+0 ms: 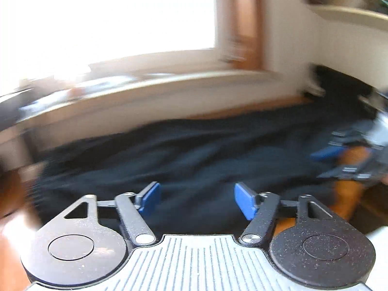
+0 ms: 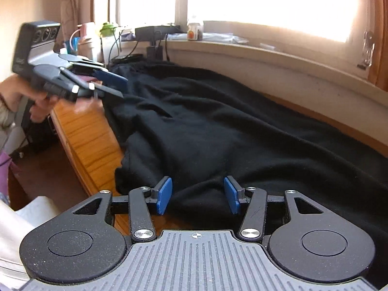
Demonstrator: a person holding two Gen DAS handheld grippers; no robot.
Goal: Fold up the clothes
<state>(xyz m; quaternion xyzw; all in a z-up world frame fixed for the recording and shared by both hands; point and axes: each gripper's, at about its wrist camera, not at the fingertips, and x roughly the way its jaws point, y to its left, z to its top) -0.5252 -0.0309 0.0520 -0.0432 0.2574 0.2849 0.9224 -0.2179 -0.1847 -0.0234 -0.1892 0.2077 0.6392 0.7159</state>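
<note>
A black garment (image 2: pixel 218 126) lies spread and wrinkled over a wooden table (image 2: pixel 89 140), reaching the wall below the window. My right gripper (image 2: pixel 198 195) stands open at the garment's near hem, and a low fold of cloth lies between its blue pads without being pinched. A hand (image 2: pixel 14 92) holds my left gripper (image 2: pixel 121 87) over the garment's far left corner. In the blurred left wrist view the left gripper (image 1: pixel 197 201) is wide open above the black garment (image 1: pixel 194 150), nothing between its pads. The right gripper (image 1: pixel 334 160) shows at that view's right edge.
A windowsill (image 2: pixel 266 48) runs along the back with a black box (image 2: pixel 157 31), a jar (image 2: pixel 195 30), cups (image 2: pixel 89 38) and a green-lidded bottle (image 2: pixel 108 28). Cables hang from the box to the table. The table's left edge drops to a dark floor (image 2: pixel 48 169).
</note>
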